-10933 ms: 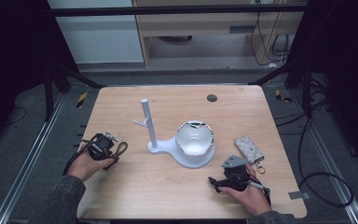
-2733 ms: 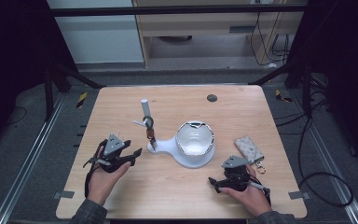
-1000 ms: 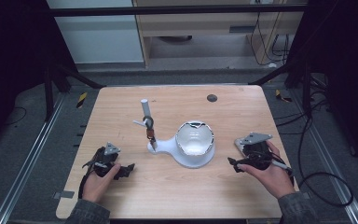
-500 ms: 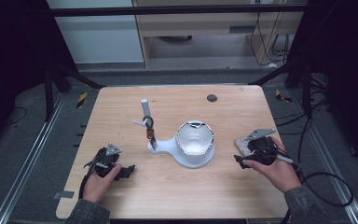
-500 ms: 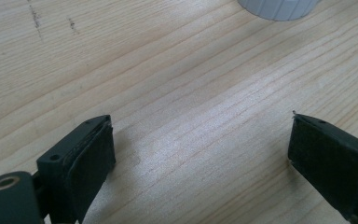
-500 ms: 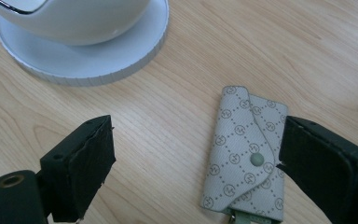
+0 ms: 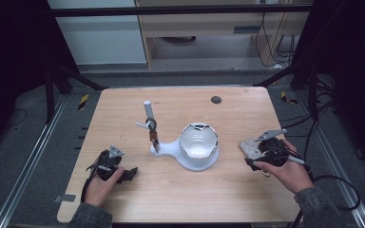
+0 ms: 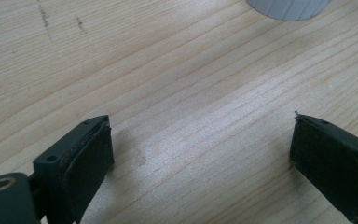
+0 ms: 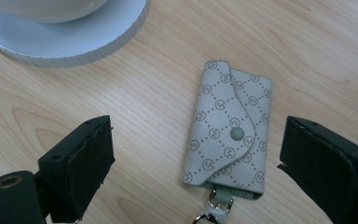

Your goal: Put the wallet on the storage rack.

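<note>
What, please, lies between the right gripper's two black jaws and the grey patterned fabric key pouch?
Only bare wooden table, in the right gripper view: the pouch lies flat between the open right gripper jaws, untouched.

Between the black jaws of the right gripper [image 9: 196, 163] lies a key pouch [image 9: 230, 126] of pale grey-beige cloth, printed with a dotted diamond grid and small round monograms; its snap is a muted sage green, as is the loop at its end, which carries a silver clasp. Beyond the jaws stands a white stand [image 9: 70, 35] with a ribbed edge, holding a white bowl [image 7: 198, 141]. The table [image 8: 177, 93] under the equally black jaws of the left gripper [image 8: 200, 158] is light wood with darker grain lines.
</note>
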Available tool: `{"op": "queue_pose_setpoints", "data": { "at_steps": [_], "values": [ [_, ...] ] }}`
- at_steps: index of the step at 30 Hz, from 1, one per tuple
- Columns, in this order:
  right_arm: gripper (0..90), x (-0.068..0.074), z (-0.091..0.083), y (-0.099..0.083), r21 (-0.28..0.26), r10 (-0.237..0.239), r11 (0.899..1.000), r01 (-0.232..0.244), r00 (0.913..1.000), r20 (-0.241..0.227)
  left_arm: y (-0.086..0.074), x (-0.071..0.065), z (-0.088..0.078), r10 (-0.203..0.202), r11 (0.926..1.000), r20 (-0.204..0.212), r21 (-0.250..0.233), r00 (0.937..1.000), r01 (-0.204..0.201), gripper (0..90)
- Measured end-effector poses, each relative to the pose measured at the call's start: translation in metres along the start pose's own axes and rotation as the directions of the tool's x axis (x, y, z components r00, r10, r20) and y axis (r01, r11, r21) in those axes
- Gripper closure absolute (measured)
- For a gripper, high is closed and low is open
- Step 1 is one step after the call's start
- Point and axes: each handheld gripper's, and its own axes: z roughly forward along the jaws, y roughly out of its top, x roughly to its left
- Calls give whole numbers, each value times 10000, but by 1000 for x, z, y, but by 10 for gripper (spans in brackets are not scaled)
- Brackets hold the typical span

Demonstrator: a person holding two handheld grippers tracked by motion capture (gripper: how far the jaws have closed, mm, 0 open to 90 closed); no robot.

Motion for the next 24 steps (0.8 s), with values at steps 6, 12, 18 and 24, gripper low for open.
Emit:
{"op": "queue_pose_setpoints", "data": {
  "at_steps": [6, 12, 18, 24],
  "values": [
    [97, -3, 3, 0, 330, 58, 9994, -57, 10000, -22, -1, 1, 1, -113, 9999, -27, 13, 9999, 113, 50],
    [111, -5, 11, 3, 690, 52, 9976, -56, 10000, 54, -1, 1, 1, -154, 9999, 15, 31, 9999, 154, 48],
    [130, -6, 22, 7, 1160, 66, 9932, -59, 10000, -54, -1, 1, 1, -156, 9999, 10, 17, 9999, 156, 47],
    [126, -10, 33, 11, 1707, 155, 9852, -160, 9999, 42, -1, 1, 2, -126, 9999, 33, -7, 9999, 126, 45]
  ]
}}
